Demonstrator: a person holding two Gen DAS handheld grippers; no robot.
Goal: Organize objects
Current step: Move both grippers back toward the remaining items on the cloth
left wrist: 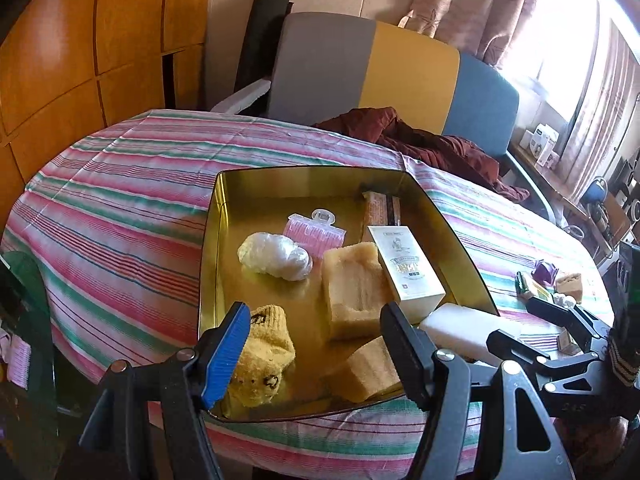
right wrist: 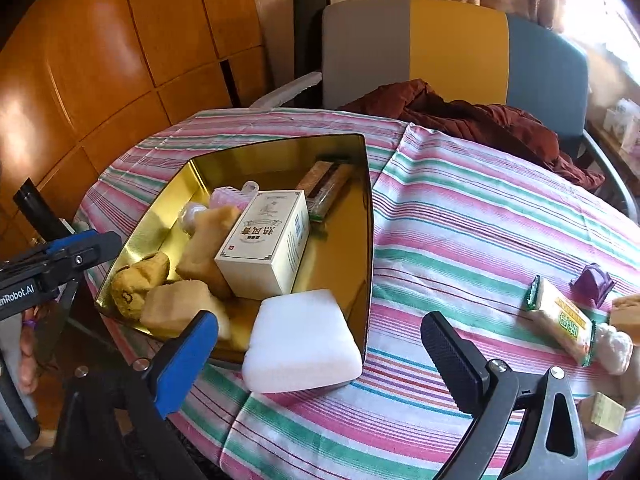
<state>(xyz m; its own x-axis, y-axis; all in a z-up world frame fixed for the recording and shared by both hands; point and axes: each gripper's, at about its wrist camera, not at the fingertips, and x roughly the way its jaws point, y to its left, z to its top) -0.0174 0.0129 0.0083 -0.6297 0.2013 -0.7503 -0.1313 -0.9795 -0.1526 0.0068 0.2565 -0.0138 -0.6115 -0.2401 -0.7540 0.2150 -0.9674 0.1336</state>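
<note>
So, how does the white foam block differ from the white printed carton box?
The white foam block is plain and soft-edged; the white printed carton box has sharp corners and printed text. The block lies flat across the gold metal tin's near rim, partly on the striped cloth; the box sits fully inside, tilted against tan sponges. Both are white and blocky.

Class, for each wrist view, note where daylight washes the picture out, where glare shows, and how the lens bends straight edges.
Left wrist view: window blown out white at upper right; gold metal tin mirrors the light; striped tablecloth bulges, corners dark. Right wrist view: glossy orange wooden panels carry bright sheen; tin's straight rim bows.
</note>
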